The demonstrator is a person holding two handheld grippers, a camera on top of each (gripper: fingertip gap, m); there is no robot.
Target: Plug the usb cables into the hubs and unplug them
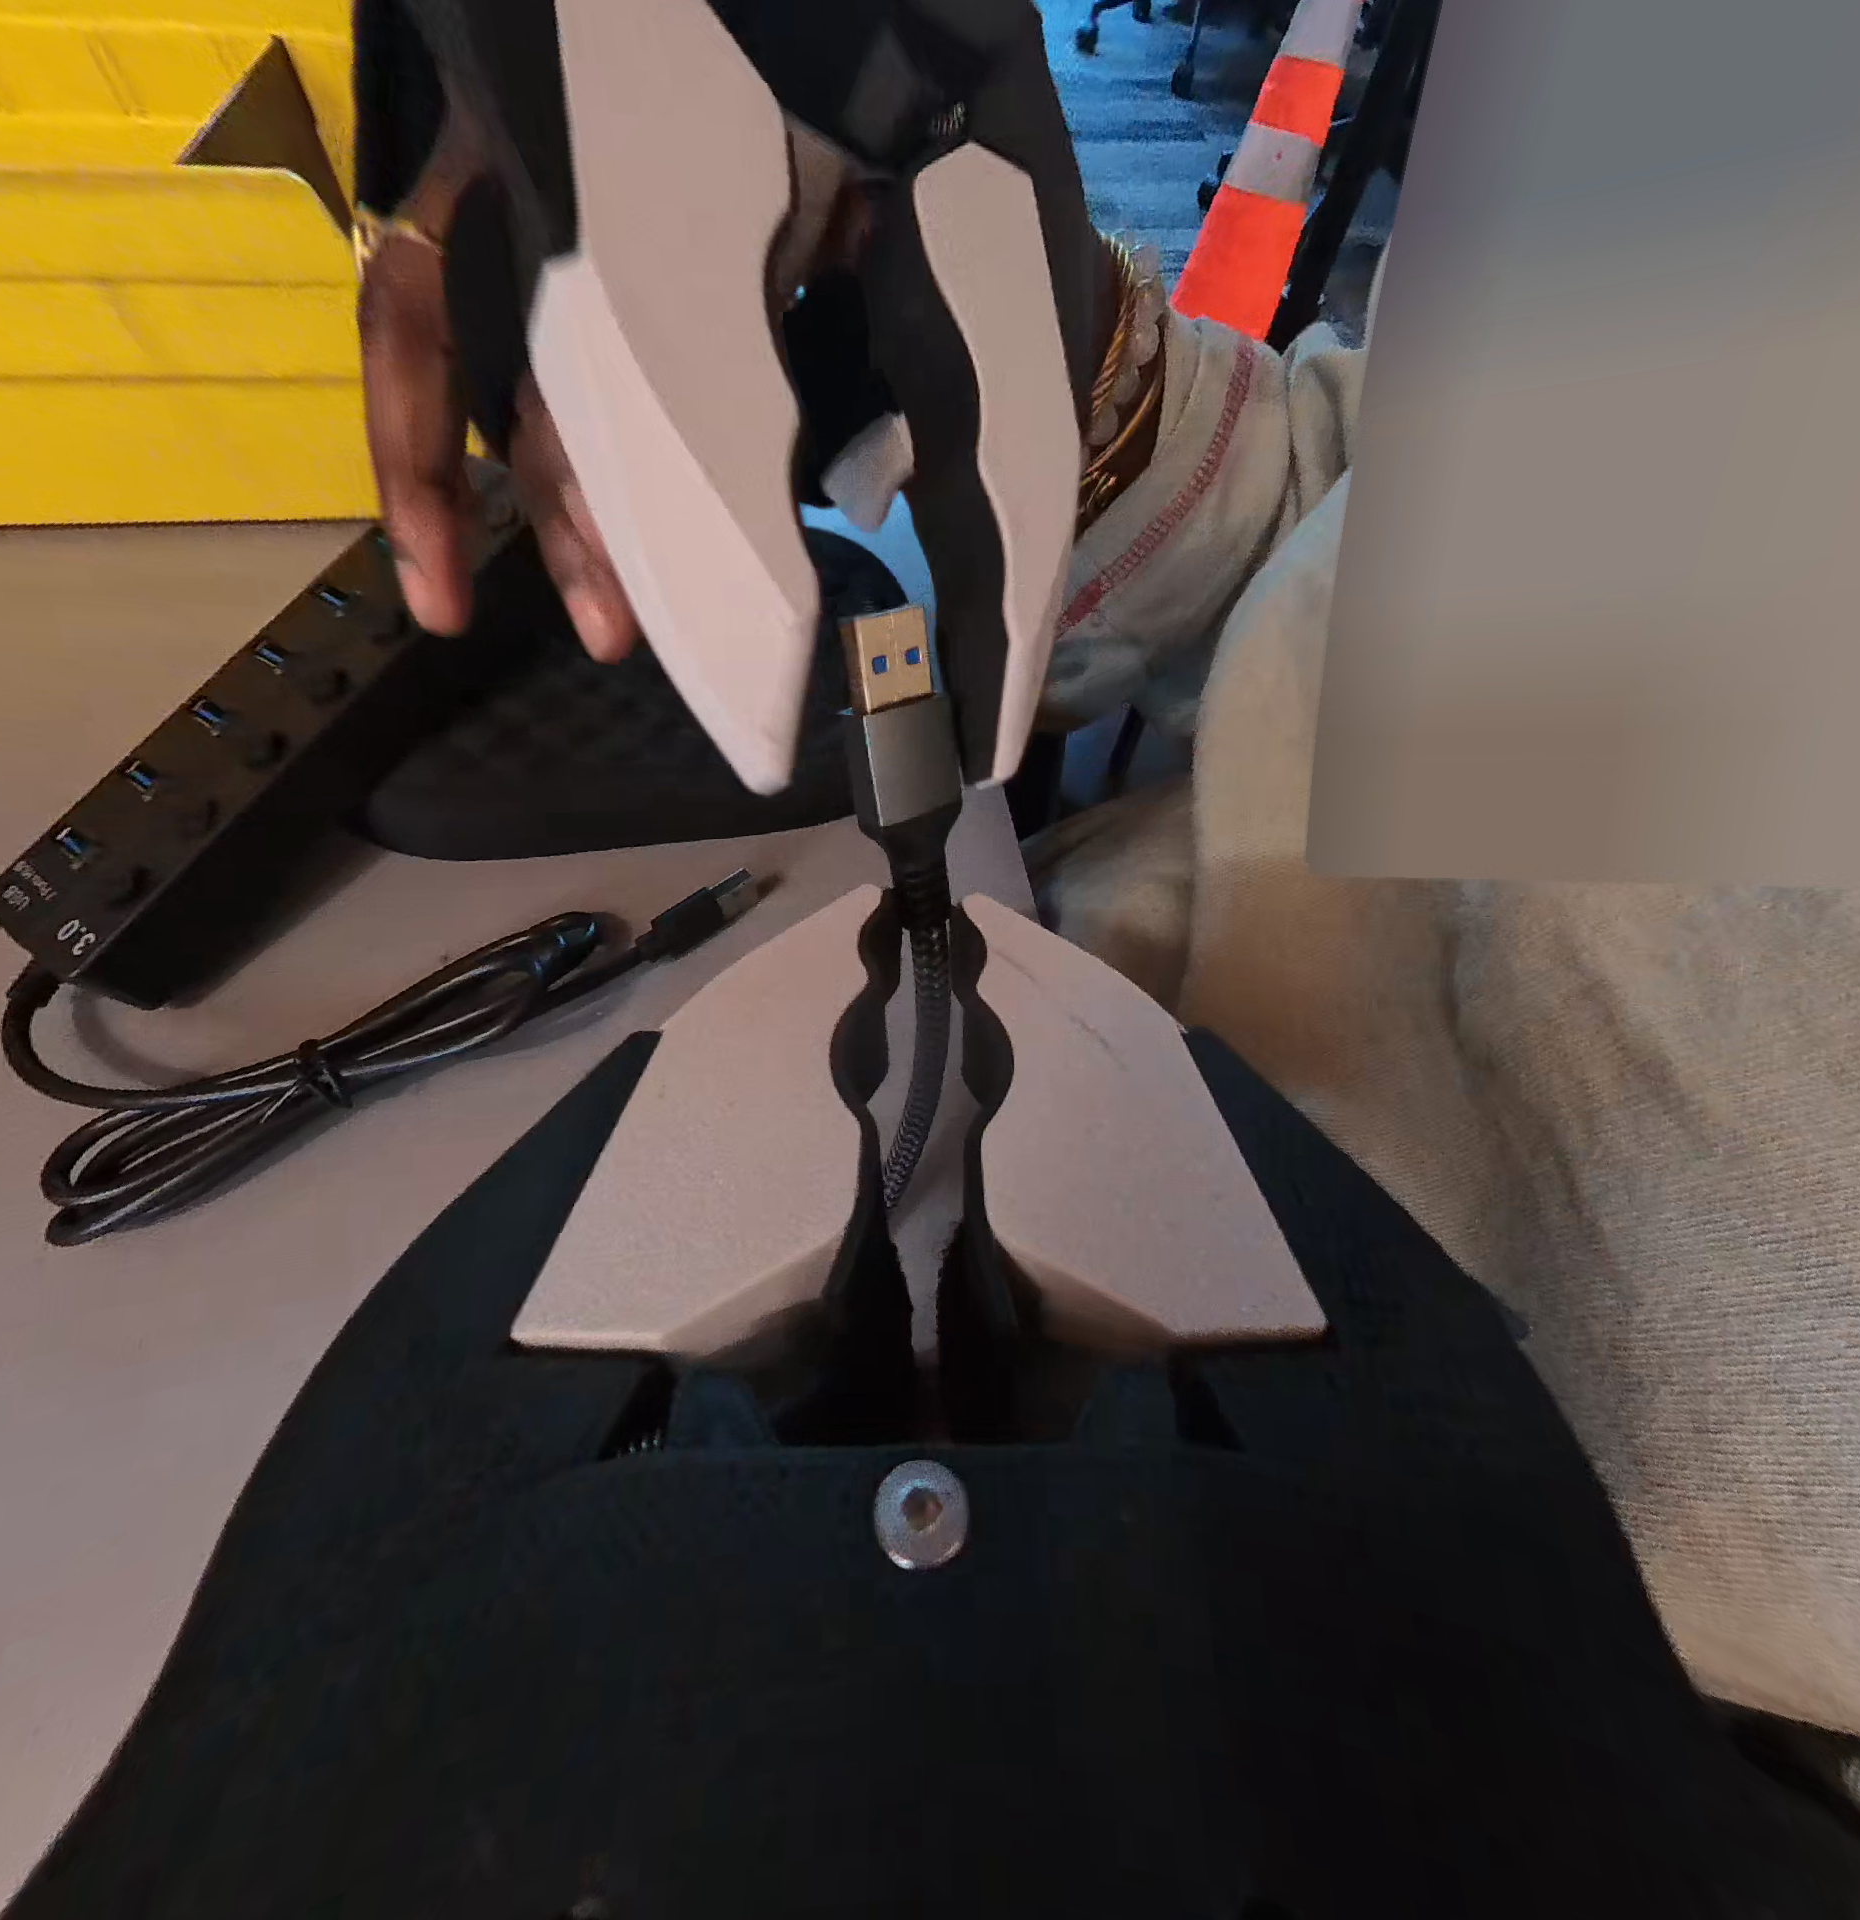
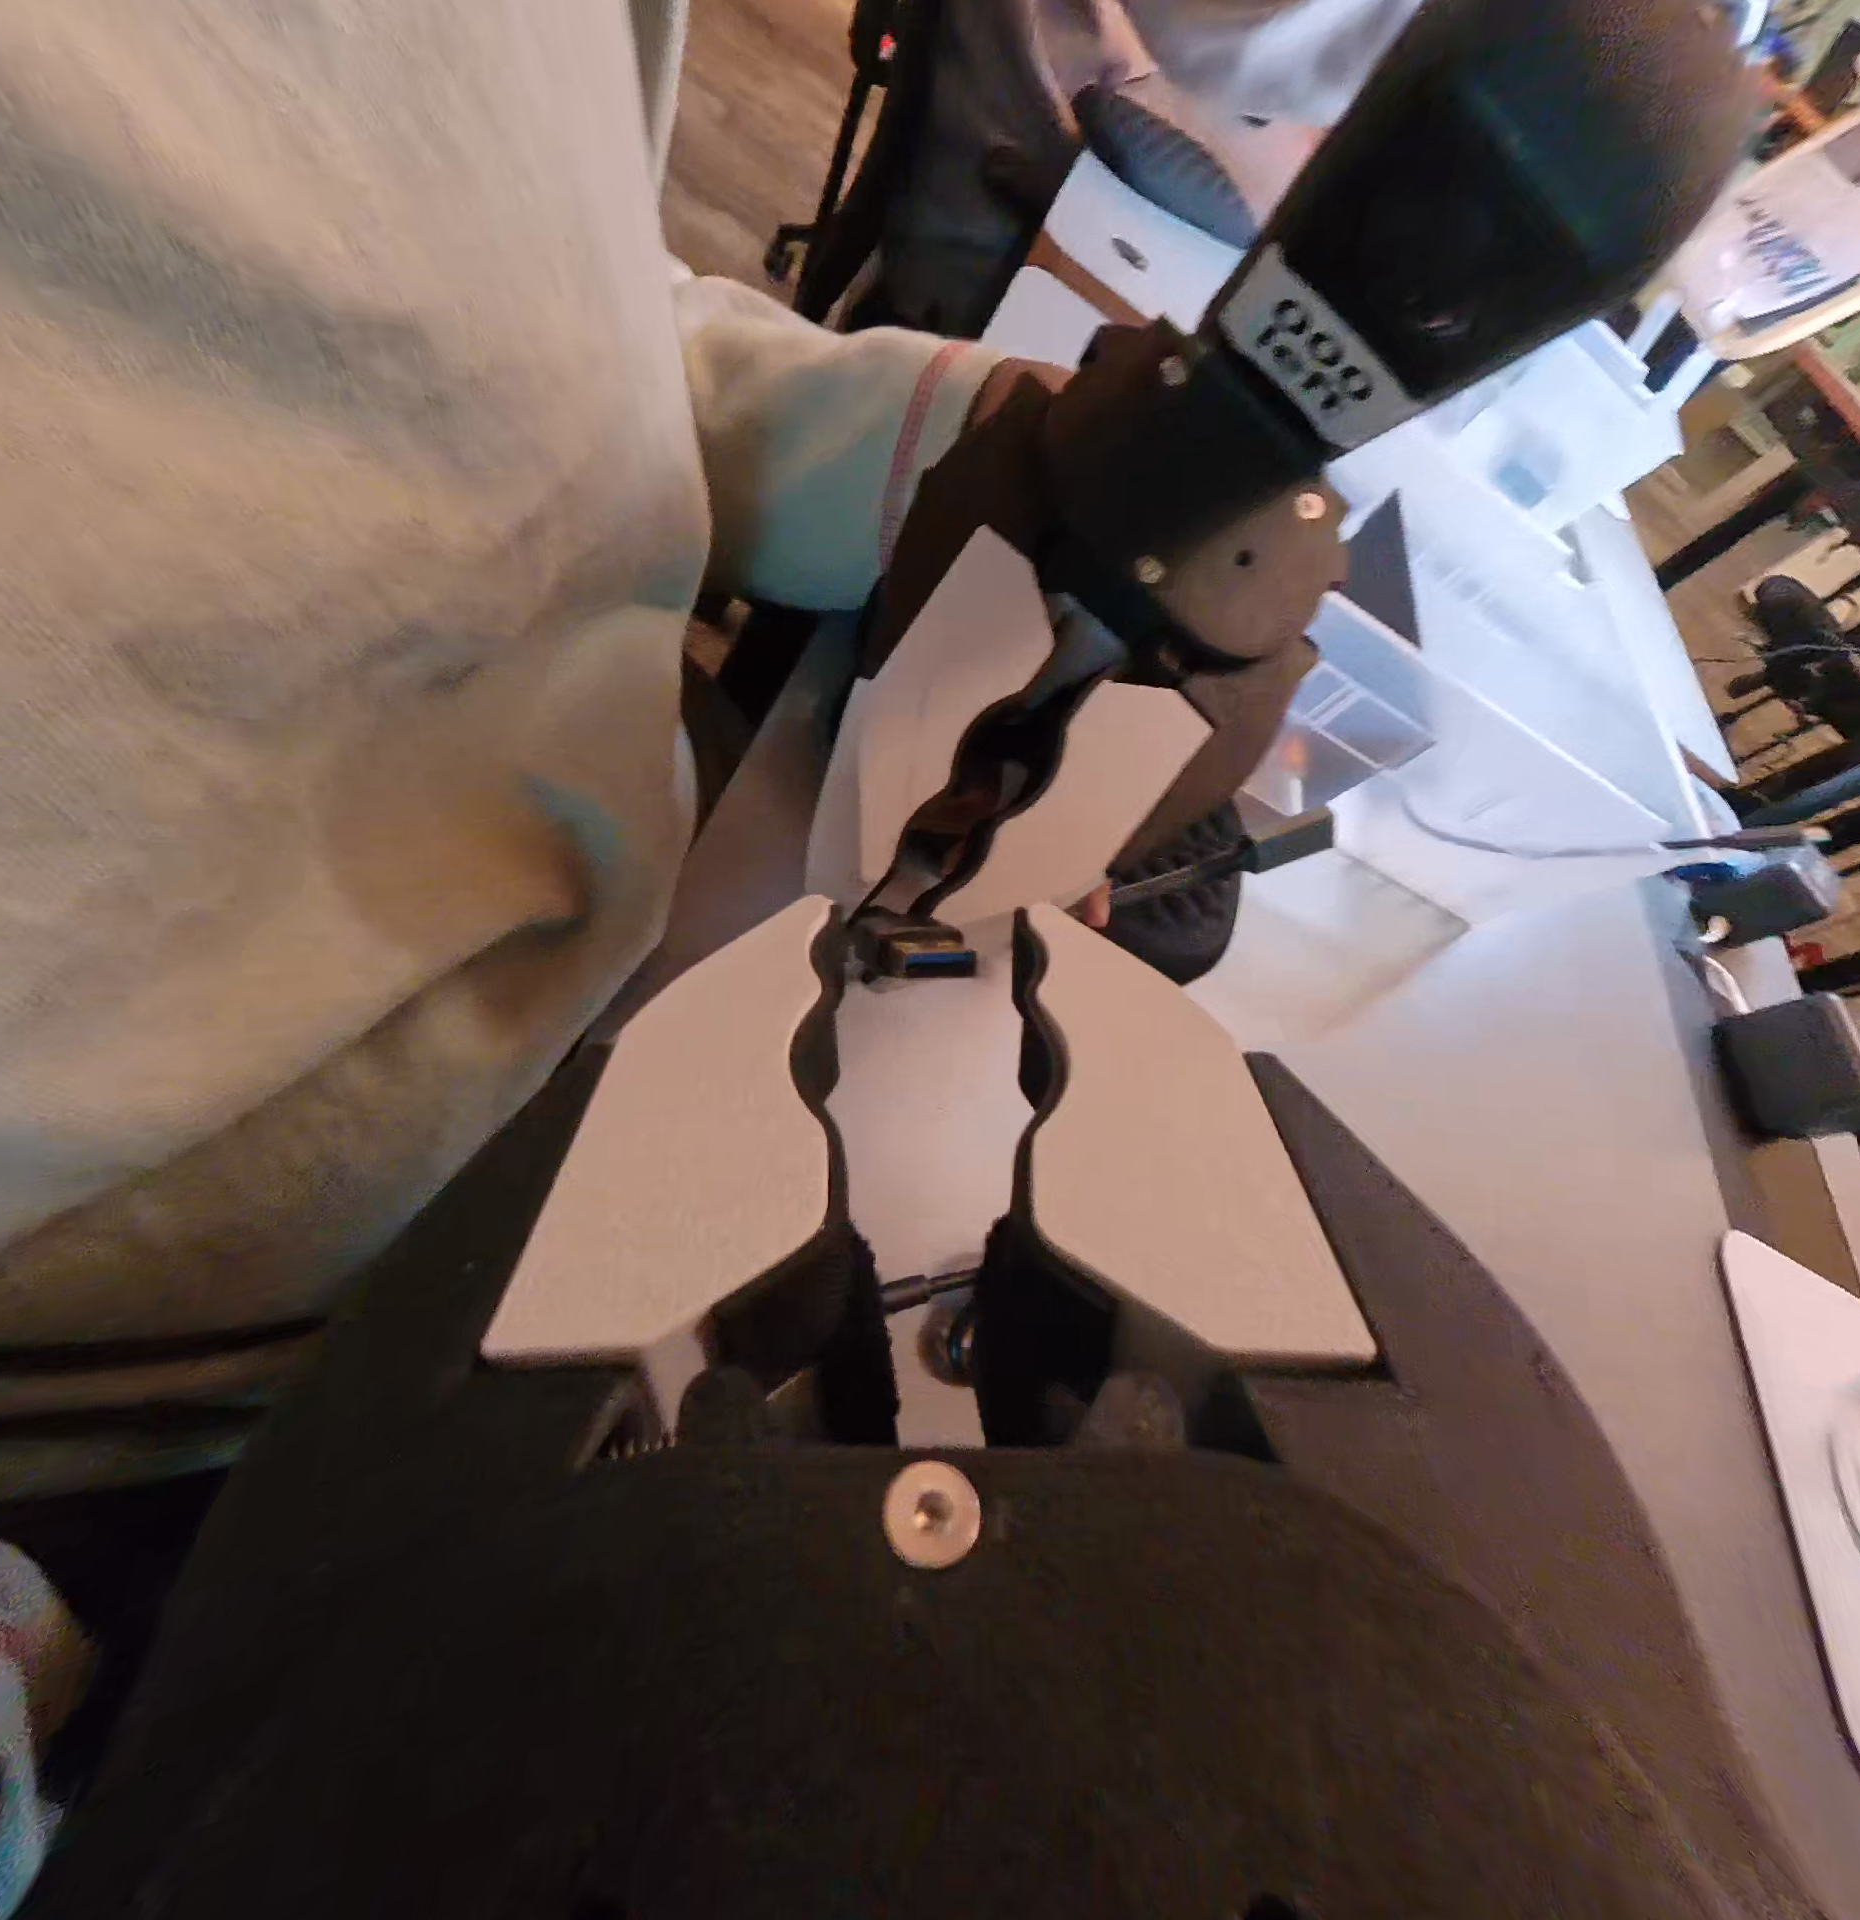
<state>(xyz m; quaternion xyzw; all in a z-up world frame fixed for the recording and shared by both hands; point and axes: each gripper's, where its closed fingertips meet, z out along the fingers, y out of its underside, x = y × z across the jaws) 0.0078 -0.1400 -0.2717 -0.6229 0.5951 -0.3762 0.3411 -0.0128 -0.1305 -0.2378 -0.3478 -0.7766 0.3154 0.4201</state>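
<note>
My left gripper (image 1: 915, 904) is shut on a braided grey USB cable (image 1: 910, 1091) just below its plug. The metal USB plug (image 1: 890, 665) with a blue insert sticks out past the fingertips. My right gripper (image 1: 884, 774) comes in from above, open, with its white fingers (image 1: 677, 520) on either side of the plug. In the right wrist view the right gripper (image 2: 926, 920) is open, with the plug (image 2: 926, 954) between its tips and the left gripper (image 2: 910, 883) behind it. A black multi-port USB hub (image 1: 209, 769) lies on the table at the left.
A coiled black cable (image 1: 334, 1060) with a loose plug lies by the hub on the grey table (image 1: 282, 1351). A black pad (image 1: 593, 758) and yellow bin (image 1: 126, 312) sit behind. Another grey plug (image 2: 1290, 836), black boxes (image 2: 1778, 1060) and a white plate (image 2: 1819, 1455) are at the right.
</note>
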